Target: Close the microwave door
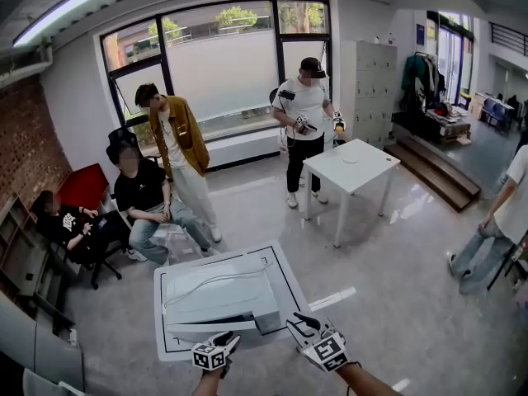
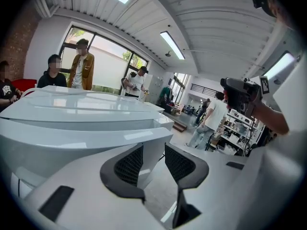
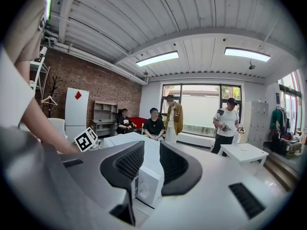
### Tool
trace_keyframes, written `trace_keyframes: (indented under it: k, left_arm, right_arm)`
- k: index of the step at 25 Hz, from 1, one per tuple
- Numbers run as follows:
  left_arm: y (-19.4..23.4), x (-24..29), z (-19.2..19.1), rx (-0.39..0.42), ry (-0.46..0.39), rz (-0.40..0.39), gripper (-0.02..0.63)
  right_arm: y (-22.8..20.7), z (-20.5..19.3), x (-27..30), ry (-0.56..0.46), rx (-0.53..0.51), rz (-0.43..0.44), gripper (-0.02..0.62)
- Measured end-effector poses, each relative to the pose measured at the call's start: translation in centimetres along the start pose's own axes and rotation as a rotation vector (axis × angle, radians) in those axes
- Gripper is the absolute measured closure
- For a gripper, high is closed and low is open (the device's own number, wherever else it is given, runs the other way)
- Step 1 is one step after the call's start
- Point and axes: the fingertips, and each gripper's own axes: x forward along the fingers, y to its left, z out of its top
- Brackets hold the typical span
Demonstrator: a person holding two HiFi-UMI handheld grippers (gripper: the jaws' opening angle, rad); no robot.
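microwave (image 1: 219,299): white | table (image 1: 367,172): white | brick wall (image 1: 21,139): red-brown | left tool (image 2: 153,164) pads (image 2: 130,166): black, grid-textured

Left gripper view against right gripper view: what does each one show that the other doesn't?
Only the left gripper view: the right hand-held gripper and a person in light jeans. Only the right gripper view: the left hand-held gripper's marker cube and a tall white cabinet. Both: the white microwave between open jaws, and the person in the mustard jacket.
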Motion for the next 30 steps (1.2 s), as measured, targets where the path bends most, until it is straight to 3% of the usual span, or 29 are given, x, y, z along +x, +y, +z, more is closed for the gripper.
trace_keyframes:
  k: [12,16,23,30]
  left_arm:
    - [2.1,1.1,0.4,0.046,0.035,0.020,0.462]
    - [2.6,1.1,0.3,0.084,0.030,0.052,0.502]
    - [2.8,0.9,0.6,0.078,0.003,0.034,0.543]
    - [3.7,1.8,0.2,0.051,0.012,0.034,0.543]
  right_arm:
    - [-0.5,-0.1,2.0,-0.002,0.015,-0.036,0.491]
    - [-0.8,-0.5,2.3,0.001,0.022,-0.049,0.491]
    - [-0.8,-0.5,2.7,0.013,0.022,-0.056,0.491]
    - [-0.6,-0.8,3.7,0.016,0.019,-0.055,0.491]
